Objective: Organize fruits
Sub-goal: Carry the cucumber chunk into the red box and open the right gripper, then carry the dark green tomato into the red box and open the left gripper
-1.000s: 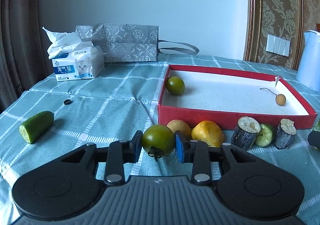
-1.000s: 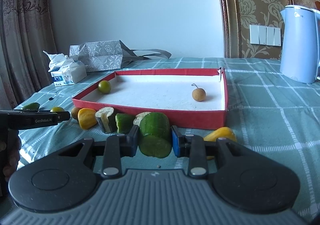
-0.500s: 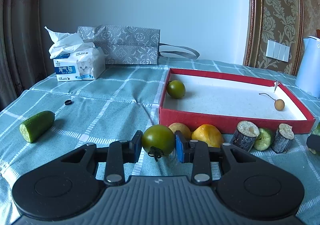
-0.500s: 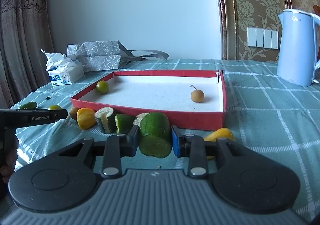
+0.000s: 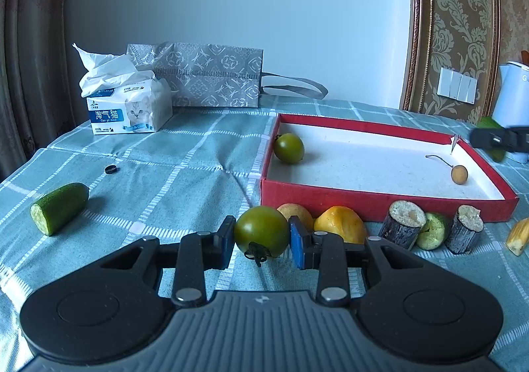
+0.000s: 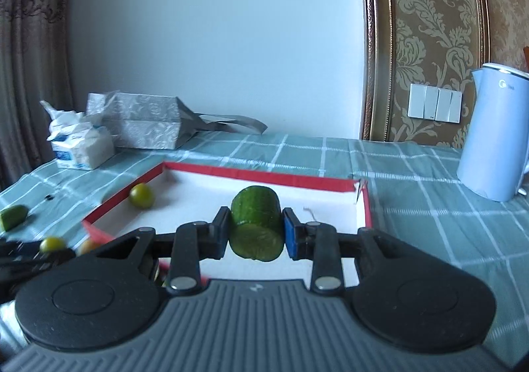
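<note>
My left gripper [image 5: 262, 238] is shut on a green tomato [image 5: 261, 231], held just above the cloth in front of the red tray [image 5: 363, 201]. My right gripper [image 6: 256, 233] is shut on a cucumber chunk [image 6: 256, 226], raised over the red tray's [image 6: 264, 175] front edge. Inside the tray lie a second green tomato [image 5: 288, 148], also in the right wrist view [image 6: 141, 195], and a small brown longan [image 5: 459, 174]. Yellow fruits [image 5: 340, 223], two dark stem chunks [image 5: 401, 225] and a green piece [image 5: 433, 234] sit before the tray.
A cucumber half [image 5: 59, 207] lies at the left on the checked cloth. A tissue pack [image 5: 127, 107] and grey bag [image 5: 211, 76] stand at the back. A blue kettle [image 6: 496, 134] stands at the right. A small black ring [image 5: 110, 169] lies on the cloth.
My right gripper has risen and moved forward over the tray with the cucumber chunk. My left gripper has lifted slightly with the tomato still held.
</note>
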Demonstrator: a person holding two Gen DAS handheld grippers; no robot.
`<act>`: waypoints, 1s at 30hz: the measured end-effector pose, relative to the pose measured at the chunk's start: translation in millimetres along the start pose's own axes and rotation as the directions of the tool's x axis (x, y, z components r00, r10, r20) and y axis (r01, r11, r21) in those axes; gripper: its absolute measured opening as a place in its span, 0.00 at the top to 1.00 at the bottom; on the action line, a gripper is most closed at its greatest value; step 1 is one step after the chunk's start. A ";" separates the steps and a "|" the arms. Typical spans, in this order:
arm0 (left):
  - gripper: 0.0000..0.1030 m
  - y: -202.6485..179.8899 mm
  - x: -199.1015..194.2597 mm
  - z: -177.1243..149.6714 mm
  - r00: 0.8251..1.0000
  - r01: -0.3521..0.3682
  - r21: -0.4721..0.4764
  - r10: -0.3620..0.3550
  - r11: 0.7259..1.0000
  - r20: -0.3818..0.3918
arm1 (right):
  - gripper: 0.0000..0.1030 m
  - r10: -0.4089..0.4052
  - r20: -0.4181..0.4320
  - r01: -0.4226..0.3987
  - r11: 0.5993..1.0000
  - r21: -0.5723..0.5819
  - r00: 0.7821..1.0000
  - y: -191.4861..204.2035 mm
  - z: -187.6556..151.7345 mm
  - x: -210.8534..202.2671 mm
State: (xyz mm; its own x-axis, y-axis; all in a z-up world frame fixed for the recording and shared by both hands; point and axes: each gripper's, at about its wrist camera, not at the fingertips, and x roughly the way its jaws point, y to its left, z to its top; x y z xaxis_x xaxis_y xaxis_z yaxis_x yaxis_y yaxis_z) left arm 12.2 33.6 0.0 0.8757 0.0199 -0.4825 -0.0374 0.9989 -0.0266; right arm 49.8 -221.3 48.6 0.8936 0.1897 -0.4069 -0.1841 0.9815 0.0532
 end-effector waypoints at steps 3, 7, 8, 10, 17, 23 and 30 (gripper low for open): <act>0.68 0.2 0.6 0.3 1.000 0.002 -0.002 -0.002 1.000 -0.004 | 0.70 -0.027 -0.018 0.027 1.000 0.006 0.999 -3.0 5.6 21.9; 0.68 1.2 2.0 0.3 1.000 0.005 -0.007 -0.005 1.000 -0.009 | 0.70 -0.059 -0.054 0.061 0.998 0.033 0.997 -7.8 4.4 48.8; 0.68 1.2 2.3 0.3 1.000 0.006 -0.007 -0.006 1.000 -0.011 | 0.70 -0.064 -0.064 0.066 0.997 0.032 0.996 -8.0 3.2 54.7; 0.68 1.6 2.9 0.4 1.000 0.007 -0.008 -0.007 1.000 -0.013 | 0.70 -0.078 -0.078 0.080 0.996 0.028 0.994 -8.8 0.4 64.8; 0.68 2.2 5.2 0.5 1.000 0.009 -0.012 -0.010 1.000 -0.023 | 0.70 -0.114 -0.120 0.120 0.992 0.043 0.986 -14.0 -10.6 85.4; 0.68 3.5 6.9 0.2 0.999 0.008 -0.019 -0.009 1.000 -0.031 | 0.53 -0.120 -0.078 0.125 0.990 0.068 0.990 -15.6 -8.1 74.0; 0.68 5.5 8.1 0.1 0.999 0.001 -0.033 -0.002 0.999 -0.039 | 0.50 -0.062 0.033 0.059 0.994 0.089 0.998 -14.5 -5.5 11.3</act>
State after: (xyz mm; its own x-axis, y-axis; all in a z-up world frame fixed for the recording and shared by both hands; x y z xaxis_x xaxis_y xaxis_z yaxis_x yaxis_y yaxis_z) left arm 19.1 39.2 -4.0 0.8566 0.0161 -0.5158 -0.0525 0.9970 -0.0561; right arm 60.3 -233.5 38.3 0.9161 0.1290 -0.3795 -0.0940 0.9895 0.1095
